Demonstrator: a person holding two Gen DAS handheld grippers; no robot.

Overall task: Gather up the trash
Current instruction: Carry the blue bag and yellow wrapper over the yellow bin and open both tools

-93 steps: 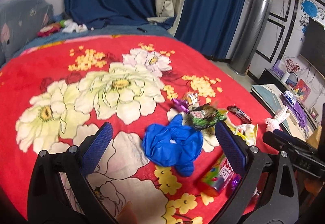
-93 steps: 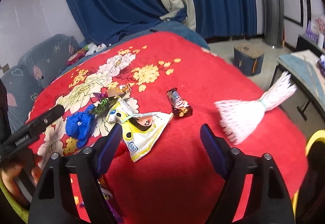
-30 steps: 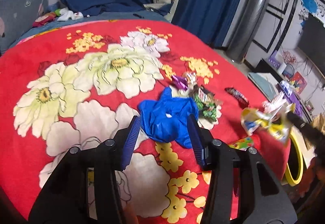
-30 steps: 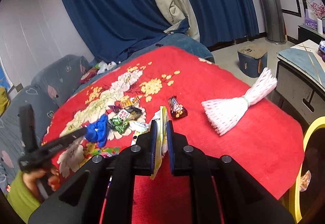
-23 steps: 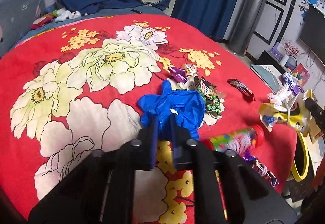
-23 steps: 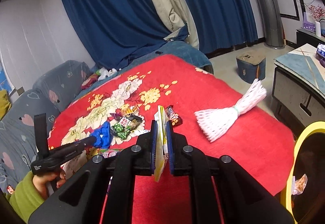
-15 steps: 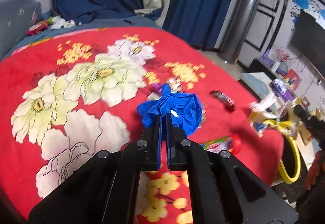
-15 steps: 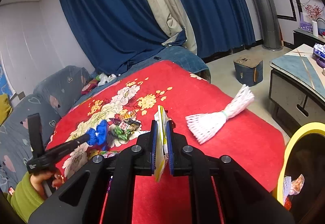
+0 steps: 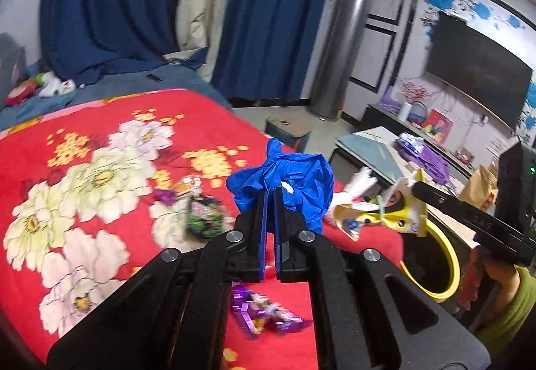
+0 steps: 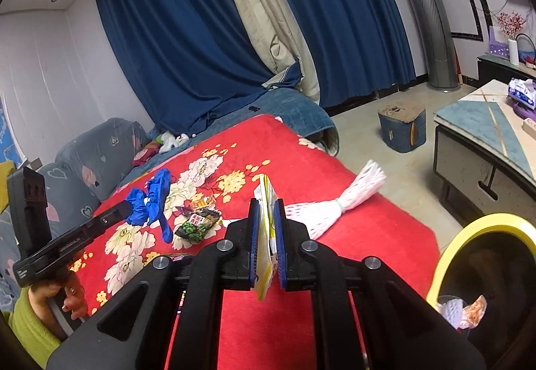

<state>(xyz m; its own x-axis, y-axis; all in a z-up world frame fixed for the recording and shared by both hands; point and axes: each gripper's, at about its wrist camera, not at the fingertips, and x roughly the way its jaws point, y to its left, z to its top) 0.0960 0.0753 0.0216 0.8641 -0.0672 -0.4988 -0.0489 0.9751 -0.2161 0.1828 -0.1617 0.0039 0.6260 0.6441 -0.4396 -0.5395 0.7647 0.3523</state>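
Open air above the red blanket [image 10: 351, 229], white foam net [image 10: 328, 209] lying toward the yellow-rimmed bin [image 10: 482, 226], wrappers [image 10: 197, 222] cluttering mid-blanket, low table [image 10: 485, 135] beyond.

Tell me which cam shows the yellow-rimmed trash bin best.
Right wrist view: the yellow-rimmed bin sits at lower right, its opening facing the lens, with trash visible inside. In the left wrist view only an arc of its rim shows, behind the yellow wrapper; inside unreadable.
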